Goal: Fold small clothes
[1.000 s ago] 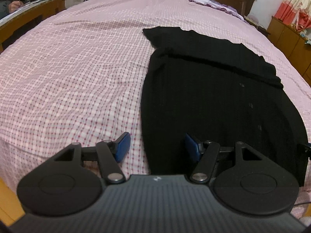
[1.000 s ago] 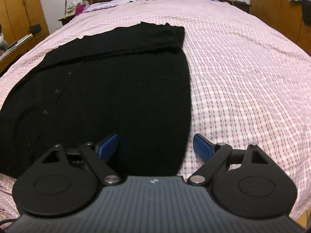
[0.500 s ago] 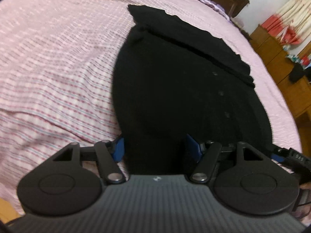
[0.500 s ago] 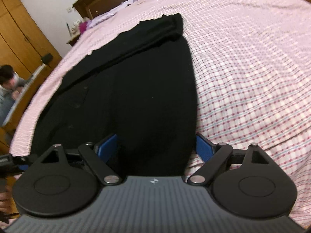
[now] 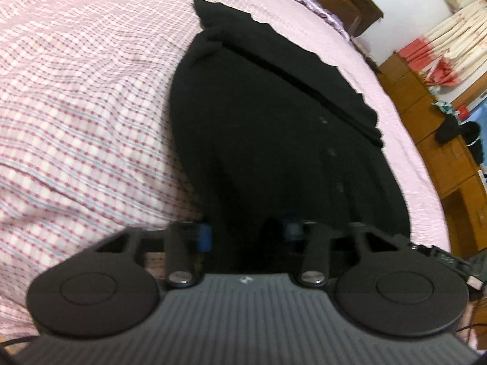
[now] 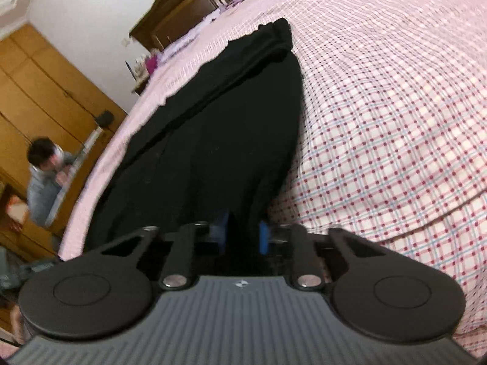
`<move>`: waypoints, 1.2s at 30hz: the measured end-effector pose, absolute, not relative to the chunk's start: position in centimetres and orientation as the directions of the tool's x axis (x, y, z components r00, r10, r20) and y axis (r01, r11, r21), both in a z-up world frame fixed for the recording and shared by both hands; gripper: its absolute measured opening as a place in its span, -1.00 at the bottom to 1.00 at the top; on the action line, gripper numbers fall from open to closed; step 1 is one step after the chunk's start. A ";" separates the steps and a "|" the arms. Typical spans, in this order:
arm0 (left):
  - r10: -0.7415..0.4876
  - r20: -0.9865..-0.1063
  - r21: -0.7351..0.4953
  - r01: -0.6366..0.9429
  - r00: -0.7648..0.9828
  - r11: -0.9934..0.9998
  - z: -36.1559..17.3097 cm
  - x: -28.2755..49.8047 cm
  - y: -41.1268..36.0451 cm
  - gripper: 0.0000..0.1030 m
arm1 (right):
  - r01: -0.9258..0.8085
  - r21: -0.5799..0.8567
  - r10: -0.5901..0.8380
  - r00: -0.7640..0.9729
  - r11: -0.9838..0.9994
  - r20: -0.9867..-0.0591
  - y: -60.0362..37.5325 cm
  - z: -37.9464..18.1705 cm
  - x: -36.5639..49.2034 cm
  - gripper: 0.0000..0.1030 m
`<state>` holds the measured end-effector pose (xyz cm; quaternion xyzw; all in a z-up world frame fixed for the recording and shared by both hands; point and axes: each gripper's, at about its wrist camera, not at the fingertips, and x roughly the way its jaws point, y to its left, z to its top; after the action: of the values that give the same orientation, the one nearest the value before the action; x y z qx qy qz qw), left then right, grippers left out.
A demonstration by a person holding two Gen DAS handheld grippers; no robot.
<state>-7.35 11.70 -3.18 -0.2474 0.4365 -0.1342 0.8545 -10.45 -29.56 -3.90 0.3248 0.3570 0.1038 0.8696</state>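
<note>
I have one black garment (image 5: 268, 127) spread flat on the pink checked bed (image 5: 85, 91), its far edge already turned over into a band, so the near hem is what I need to lift for the next fold. My left gripper (image 5: 246, 232) straddles the hem's left corner, its blue pads (image 5: 204, 237) partly closed with cloth between them; whether they pinch it yet I cannot tell. My right gripper (image 6: 243, 234) is clenched on the right corner. I count three buttons (image 5: 331, 151), two grippers, one seated person (image 6: 45, 179) beyond the bed
</note>
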 end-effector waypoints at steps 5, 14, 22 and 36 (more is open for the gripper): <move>-0.495 -0.618 -0.607 0.029 0.611 0.794 -2.0 -7.4 12.4 -0.76 | 0.013 0.723 0.464 0.759 0.690 -0.457 -30.7 -3.2 -10.6 -0.88; -0.499 -0.492 -0.607 0.130 0.713 0.784 2.5 -6.2 12.6 -0.86 | -0.042 0.763 0.435 0.841 0.645 -0.321 -31.3 -0.7 -8.0 -0.92; -0.464 -0.426 -0.521 0.209 0.777 0.828 5.1 -3.1 11.8 -0.86 | -0.114 0.709 0.385 0.893 0.696 -0.234 -31.2 2.3 -5.1 -0.93; -0.302 -0.489 -0.394 0.102 0.818 0.914 2.9 4.0 12.2 -0.86 | 0.019 0.539 0.184 0.929 0.842 -0.321 -30.3 0.0 2.2 -0.93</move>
<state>3.97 12.19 2.86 -0.1778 0.2813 -0.1078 0.9368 2.18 -30.35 0.01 0.2777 0.1832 0.0438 0.9420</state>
